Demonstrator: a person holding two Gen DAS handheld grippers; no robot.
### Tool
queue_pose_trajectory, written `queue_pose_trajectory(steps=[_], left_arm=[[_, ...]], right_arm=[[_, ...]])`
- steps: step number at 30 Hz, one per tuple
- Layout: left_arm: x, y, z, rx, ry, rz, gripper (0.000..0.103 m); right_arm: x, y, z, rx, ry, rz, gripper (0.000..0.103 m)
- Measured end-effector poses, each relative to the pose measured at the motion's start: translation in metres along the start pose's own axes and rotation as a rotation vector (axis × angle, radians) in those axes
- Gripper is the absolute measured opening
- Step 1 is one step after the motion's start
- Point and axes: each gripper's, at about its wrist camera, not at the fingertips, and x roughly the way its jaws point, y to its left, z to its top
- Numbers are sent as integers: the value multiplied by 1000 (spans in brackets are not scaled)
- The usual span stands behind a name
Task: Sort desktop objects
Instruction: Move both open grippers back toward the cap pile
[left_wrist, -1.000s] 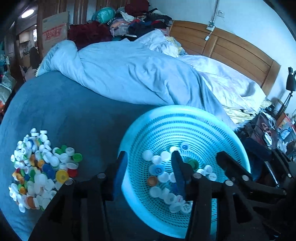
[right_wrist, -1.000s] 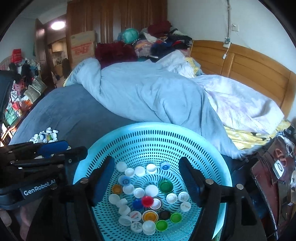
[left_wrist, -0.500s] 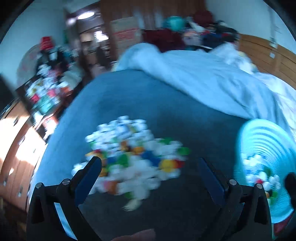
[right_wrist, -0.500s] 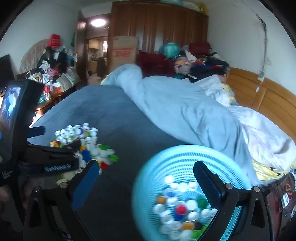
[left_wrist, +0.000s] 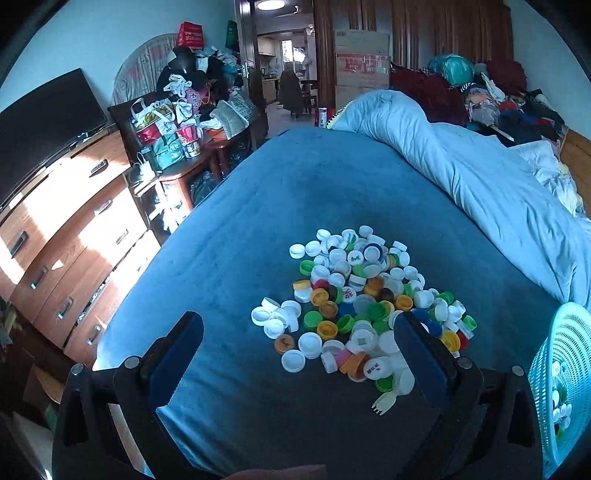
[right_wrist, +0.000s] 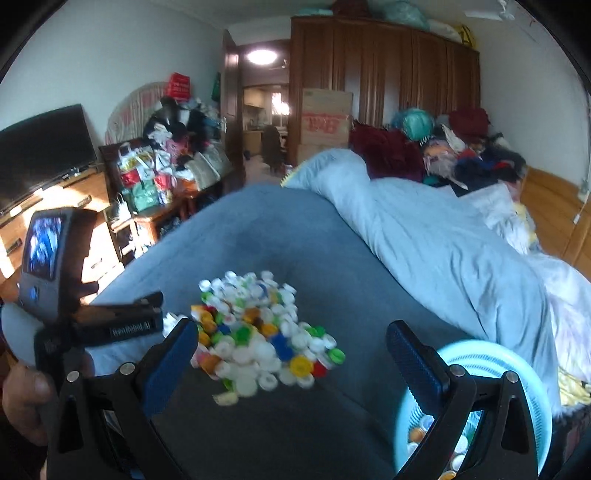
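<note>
A pile of bottle caps (left_wrist: 365, 306), white, green, orange, blue and red, lies on the blue bedspread (left_wrist: 280, 206). A small cream plastic fork (left_wrist: 382, 404) lies at its near edge. My left gripper (left_wrist: 299, 347) is open and empty just above the near side of the pile. A turquoise perforated basket (left_wrist: 565, 369) holding several caps is at the far right. In the right wrist view the pile of caps (right_wrist: 258, 332) is blurred. My right gripper (right_wrist: 291, 354) is open and empty over it, with the basket (right_wrist: 480, 362) at lower right. The left gripper's body (right_wrist: 110, 325) shows at left.
A light blue quilt (left_wrist: 480, 177) is bunched along the right side of the bed, with clothes heaped behind it. A wooden dresser (left_wrist: 62, 236) with a TV (left_wrist: 44, 122) and a cluttered table (left_wrist: 173, 136) stand left of the bed. A doorway is at the back.
Both grippers have swung left from above the basket to the cap pile. The left gripper's jaws have opened wider. The basket is now at the right edge of both views.
</note>
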Motion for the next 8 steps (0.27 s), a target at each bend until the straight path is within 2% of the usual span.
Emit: queue_pose_trajectory(steps=[8], left_arm=[[1, 3, 2, 6, -1, -21, 101]], right_arm=[[5, 10, 8, -15, 8, -3, 103]])
